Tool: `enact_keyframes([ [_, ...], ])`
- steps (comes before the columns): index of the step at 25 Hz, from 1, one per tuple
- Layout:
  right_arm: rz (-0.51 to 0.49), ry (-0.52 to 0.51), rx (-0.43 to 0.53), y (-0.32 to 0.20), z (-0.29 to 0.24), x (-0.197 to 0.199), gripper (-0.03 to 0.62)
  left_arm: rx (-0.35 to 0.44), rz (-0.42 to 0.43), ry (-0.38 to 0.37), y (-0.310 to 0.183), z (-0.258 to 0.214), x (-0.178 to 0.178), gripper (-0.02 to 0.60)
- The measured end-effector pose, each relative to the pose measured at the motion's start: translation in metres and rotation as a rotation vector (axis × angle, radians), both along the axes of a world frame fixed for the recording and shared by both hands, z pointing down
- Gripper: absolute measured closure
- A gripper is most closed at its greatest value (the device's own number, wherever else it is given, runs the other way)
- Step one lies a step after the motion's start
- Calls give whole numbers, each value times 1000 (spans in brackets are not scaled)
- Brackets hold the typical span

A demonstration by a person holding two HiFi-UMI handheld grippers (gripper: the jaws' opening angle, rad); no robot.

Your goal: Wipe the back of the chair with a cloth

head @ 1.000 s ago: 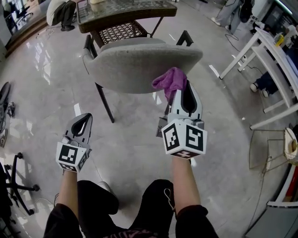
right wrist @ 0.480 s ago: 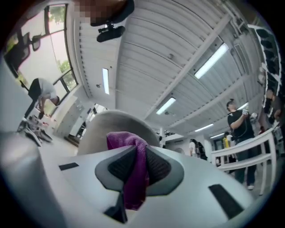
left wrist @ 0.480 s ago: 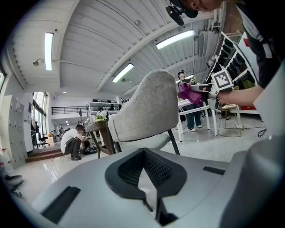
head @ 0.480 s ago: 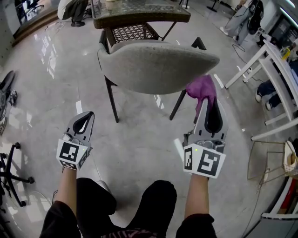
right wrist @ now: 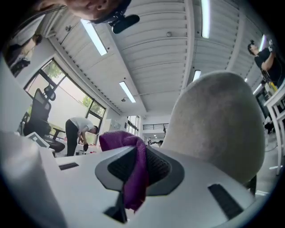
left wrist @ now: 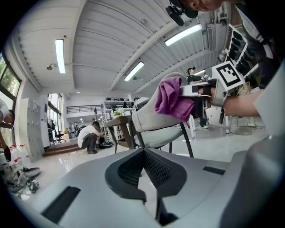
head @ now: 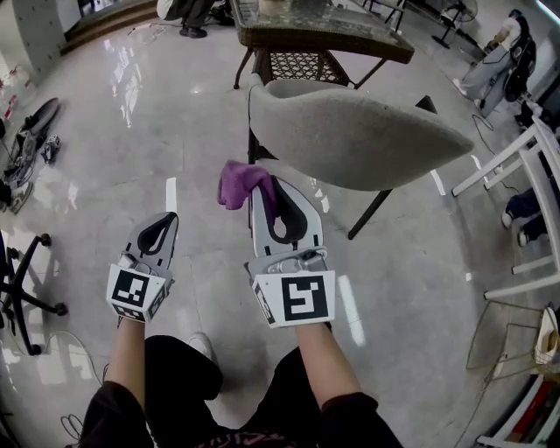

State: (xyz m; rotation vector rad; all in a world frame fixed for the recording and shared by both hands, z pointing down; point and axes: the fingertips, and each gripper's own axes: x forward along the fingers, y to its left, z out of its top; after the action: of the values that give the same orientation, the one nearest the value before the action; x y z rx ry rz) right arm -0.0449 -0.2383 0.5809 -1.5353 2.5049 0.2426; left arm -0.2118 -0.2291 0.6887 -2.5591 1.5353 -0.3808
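The grey upholstered chair back (head: 359, 136) curves across the upper middle of the head view and fills the right of the right gripper view (right wrist: 218, 129). My right gripper (head: 261, 188) is shut on a purple cloth (head: 242, 184), which bunches at the jaw tips just left of the chair back's left end; whether cloth and chair touch is unclear. The same cloth (right wrist: 133, 169) hangs pinched between the jaws. My left gripper (head: 157, 229) is lower left, apart from the chair, jaws shut and empty. From there the cloth (left wrist: 173, 100) and chair (left wrist: 153, 122) show ahead.
A dark table (head: 324, 26) stands behind the chair. White table frames (head: 516, 166) are at the right, an office chair base (head: 22, 289) at the left. A crouching person (left wrist: 91, 136) is in the background. Glossy tile floor (head: 201, 96) surrounds the chair.
My right gripper with the cloth has swept from the chair back's right end to its left end. The left gripper stayed put; the view shifted so the chair appears further right.
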Motion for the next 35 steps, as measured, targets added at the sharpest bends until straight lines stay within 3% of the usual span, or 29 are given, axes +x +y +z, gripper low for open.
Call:
enact_keyframes([
  [6, 111, -34, -105, -68, 39, -1, 522, -9, -82, 4, 5, 15, -45, 572],
  [12, 257, -47, -85, -70, 46, 45, 521, -16, -98, 6, 0, 21, -52, 572],
  [24, 399, -90, -31, -36, 50, 147, 520, -13, 15, -21, -9, 27, 24, 572],
  [35, 546, -59, -74, -36, 63, 268, 520, -7, 133, -32, -11, 26, 88, 572],
])
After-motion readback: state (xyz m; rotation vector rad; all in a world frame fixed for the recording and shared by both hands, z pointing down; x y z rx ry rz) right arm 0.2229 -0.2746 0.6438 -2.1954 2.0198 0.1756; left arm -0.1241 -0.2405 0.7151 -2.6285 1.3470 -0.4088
